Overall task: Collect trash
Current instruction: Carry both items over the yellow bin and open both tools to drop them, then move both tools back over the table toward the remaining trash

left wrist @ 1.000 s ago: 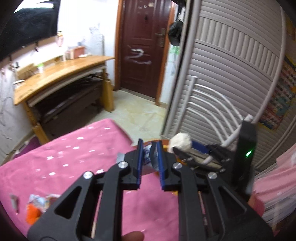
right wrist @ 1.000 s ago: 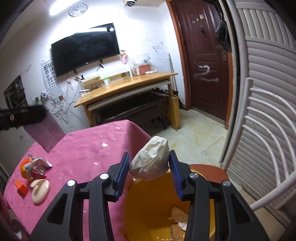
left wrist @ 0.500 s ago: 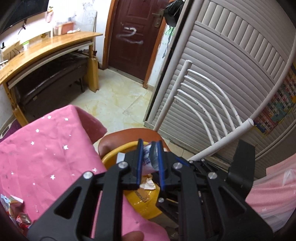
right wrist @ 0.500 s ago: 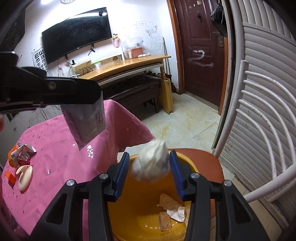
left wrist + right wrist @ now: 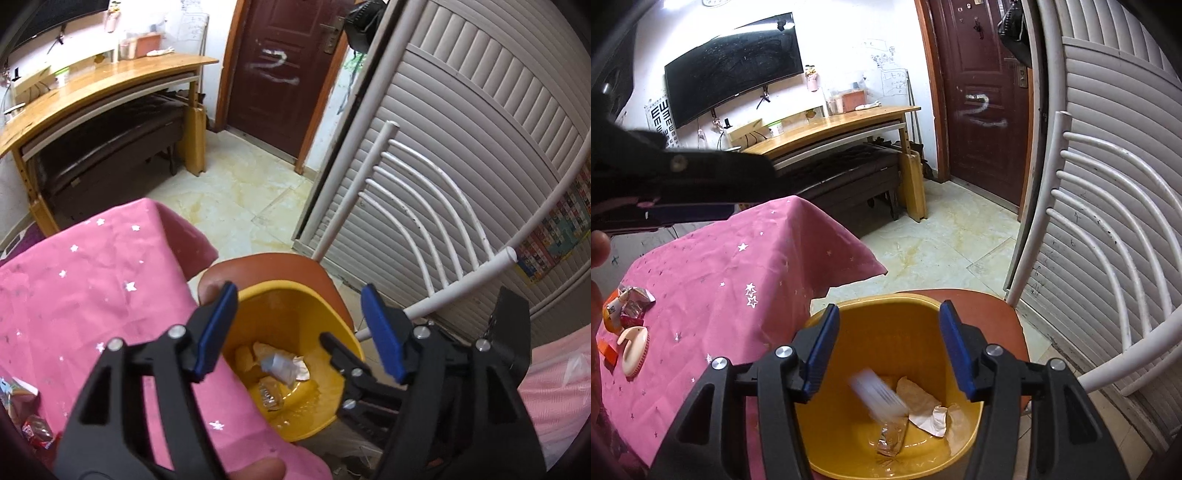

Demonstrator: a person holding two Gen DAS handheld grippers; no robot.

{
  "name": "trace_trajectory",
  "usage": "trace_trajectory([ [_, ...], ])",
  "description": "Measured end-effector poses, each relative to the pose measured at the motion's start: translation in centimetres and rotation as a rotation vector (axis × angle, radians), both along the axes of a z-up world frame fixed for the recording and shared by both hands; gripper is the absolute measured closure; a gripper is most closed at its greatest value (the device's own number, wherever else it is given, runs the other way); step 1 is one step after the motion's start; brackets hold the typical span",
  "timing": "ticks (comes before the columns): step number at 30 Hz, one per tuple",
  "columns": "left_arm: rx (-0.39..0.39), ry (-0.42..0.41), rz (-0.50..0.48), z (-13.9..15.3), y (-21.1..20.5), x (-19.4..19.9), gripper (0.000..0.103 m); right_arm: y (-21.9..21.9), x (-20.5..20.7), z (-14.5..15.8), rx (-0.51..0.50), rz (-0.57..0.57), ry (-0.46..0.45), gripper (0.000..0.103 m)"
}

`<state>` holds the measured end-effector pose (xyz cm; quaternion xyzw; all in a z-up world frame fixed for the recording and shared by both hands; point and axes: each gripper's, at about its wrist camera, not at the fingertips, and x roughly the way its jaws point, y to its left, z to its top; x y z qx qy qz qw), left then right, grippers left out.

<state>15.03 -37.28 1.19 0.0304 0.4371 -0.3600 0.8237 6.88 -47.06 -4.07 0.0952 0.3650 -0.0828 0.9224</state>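
Observation:
A yellow bin [image 5: 886,317] stands on a brown chair seat [image 5: 993,310] beside the pink table. My right gripper [image 5: 888,349] hangs over the bin's mouth, its jaws opening with nothing between them. Just below them a blurred white wrapper [image 5: 879,395] is in the air. Crumpled paper [image 5: 923,404] and clear plastic [image 5: 890,439] lie on the bin's bottom. My left gripper [image 5: 299,328] is also above the bin [image 5: 295,302], jaws opening and empty; a grey-white wrapper [image 5: 280,365] lies among scraps below. One of the left gripper's fingers [image 5: 701,173] crosses the right wrist view at upper left.
The pink starred tablecloth [image 5: 731,280] carries crumpled wrappers [image 5: 631,306], an orange scrap [image 5: 607,350] and a peach round thing [image 5: 633,350] at its left. The white chair back [image 5: 1089,229] rises right of the bin. Wooden desk [image 5: 92,85], dark door and tiled floor lie beyond.
The left gripper came over the bin, opened and let go of its flat wrapper, which drops into the bin. The right gripper opened and the white wad has left its jaws.

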Motion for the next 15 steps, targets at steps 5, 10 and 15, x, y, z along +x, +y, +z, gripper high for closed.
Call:
trace_trajectory([
  [5, -0.010, -0.021, 0.030, 0.7, 1.4, 0.0, 0.037, 0.3, -0.2, 0.5, 0.010, 0.017, -0.025, 0.052],
  [10, 0.005, -0.084, 0.110, 1.6, 3.9, -0.2, 0.031, 0.4, -0.7, 1.5, 0.036, 0.032, -0.085, 0.052],
  [15, -0.004, -0.142, 0.213, 2.7, 8.9, -1.5, 0.024, 2.1, -1.0, 2.8, 0.045, 0.082, -0.143, 0.048],
])
